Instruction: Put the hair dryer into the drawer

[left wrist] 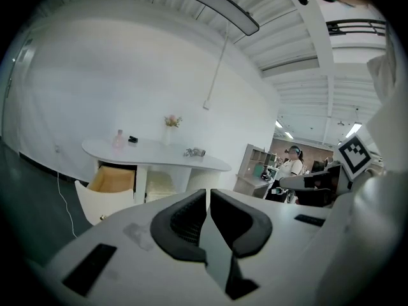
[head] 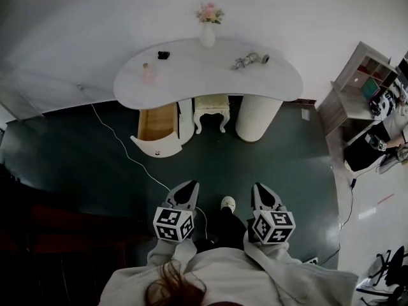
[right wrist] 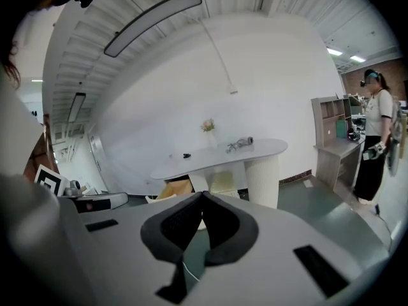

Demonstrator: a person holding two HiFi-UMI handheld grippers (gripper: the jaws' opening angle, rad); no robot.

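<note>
Both tongs sit low & near, side by side in front of the person, well short of the table (head: 191,78). Jaws of left gripper (head: 187,187) are together, tips all but touching, nothing btwn them. Same for right gripper (head: 260,188): pads meet at the tips, empty. The hair dryer (head: 250,60) lies on the far right part of the white curved tabletop, well apart from both grippers. The drawer (head: 157,125) stands pulled open under the table's left end, wooden inside, white front on the near side. Also on top: vase (head: 207,36) w/ pink flowers at far edge, pink bottle (head: 148,73) at left, small black item (head: 164,55) just beyond it. White stool (head: 211,109) under the centre, ribbed pedestal (head: 258,116) to its right. White cable (head: 121,140) crosses the dark floor. Shelf unit (head: 358,75) at right, w/ another person (right wrist: 377,139) beside it.
</note>
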